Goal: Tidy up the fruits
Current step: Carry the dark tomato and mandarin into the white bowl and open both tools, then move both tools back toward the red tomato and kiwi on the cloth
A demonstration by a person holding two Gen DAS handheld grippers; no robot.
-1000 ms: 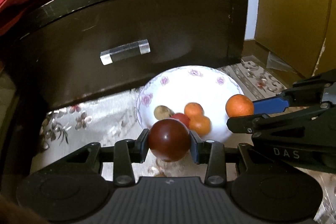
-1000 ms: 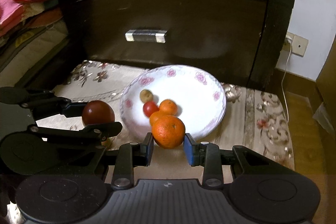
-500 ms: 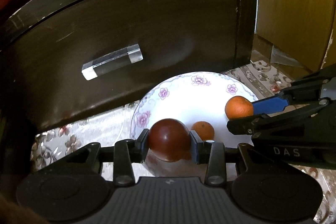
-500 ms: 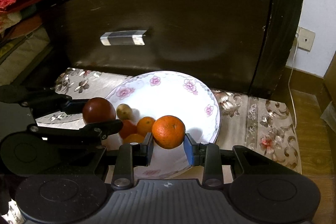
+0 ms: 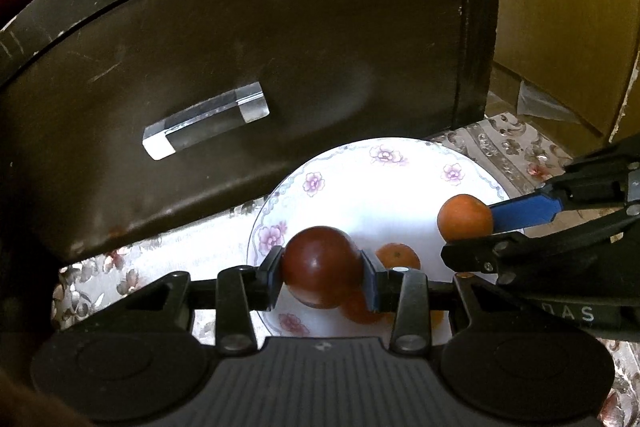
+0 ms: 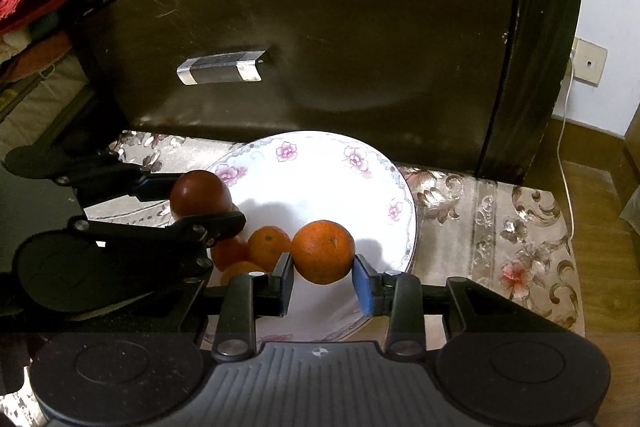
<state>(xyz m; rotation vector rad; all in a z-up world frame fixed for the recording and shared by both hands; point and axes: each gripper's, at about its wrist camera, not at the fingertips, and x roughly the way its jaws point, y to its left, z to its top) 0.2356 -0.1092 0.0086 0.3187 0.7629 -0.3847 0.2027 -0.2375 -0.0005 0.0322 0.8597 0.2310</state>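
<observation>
The cabinet (image 5: pixel 320 47) stands ahead of both tools and fills more of each view than a second ago. Its clear handle (image 5: pixel 206 121) sits larger and higher, ahead and to the left of the left tool.

The plate (image 5: pixel 360 179) was ahead of the tools a second ago. Now it lies under their tips on the flowered mat (image 6: pixel 500 227), with its far rim close to the cabinet's foot.

The left tool (image 5: pixel 322 275) is clamped on the red fruit (image 5: pixel 316 259) as before, a pad against each side. It holds the fruit above the plate's left half.

The right tool (image 6: pixel 323 267) has the orange (image 6: pixel 323 251) between its pads, above the plate's near right part. Its jaws have just been opening a little, yet both pads still touch the orange and it has not dropped.

Seen from the left tool, the right tool and its orange are off to the right. From the right tool, the left tool and its fruit are to the left.

The small oranges (image 6: pixel 269 247) lie in the plate. They were ahead of the tips earlier and are now just below them, between the two tools.
</observation>
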